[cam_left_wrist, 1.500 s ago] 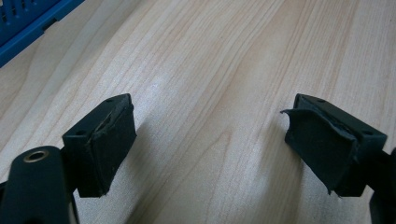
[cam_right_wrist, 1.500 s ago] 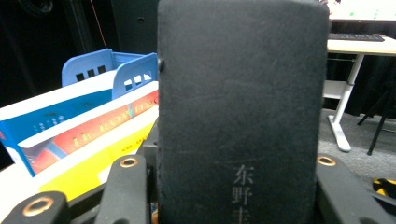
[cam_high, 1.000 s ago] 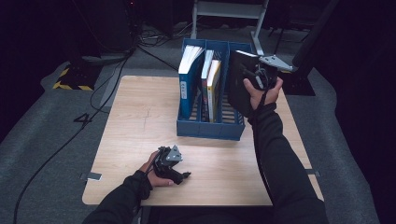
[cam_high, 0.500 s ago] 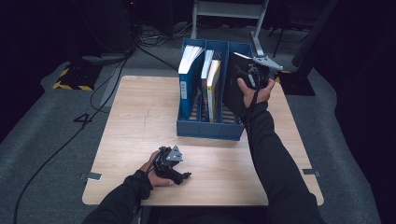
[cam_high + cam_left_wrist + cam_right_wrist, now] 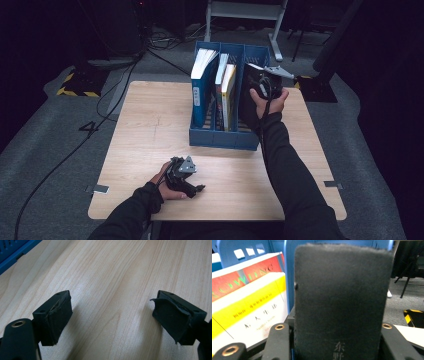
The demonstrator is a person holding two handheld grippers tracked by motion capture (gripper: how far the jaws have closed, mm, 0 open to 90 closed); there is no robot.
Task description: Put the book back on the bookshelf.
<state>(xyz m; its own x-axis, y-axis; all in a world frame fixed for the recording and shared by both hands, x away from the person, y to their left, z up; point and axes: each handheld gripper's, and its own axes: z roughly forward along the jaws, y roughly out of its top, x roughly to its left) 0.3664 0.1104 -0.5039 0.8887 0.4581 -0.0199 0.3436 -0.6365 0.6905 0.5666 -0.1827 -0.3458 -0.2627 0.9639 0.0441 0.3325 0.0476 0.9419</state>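
One blue file rack [image 5: 220, 137] with three compartments; four books: one blue [image 5: 200, 82], one white [image 5: 220, 80], one yellow [image 5: 228, 92], one black [image 5: 339, 302]. Two grippers [image 5: 181, 174]. One table [image 5: 150, 115].

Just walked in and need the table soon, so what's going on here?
A person is putting a black book into the right-hand slot of a blue file rack, holding it clamped in the right hand-held gripper. Other books already stand in the slots beside it. The left hand-held gripper rests open on the wooden table, holding nothing.
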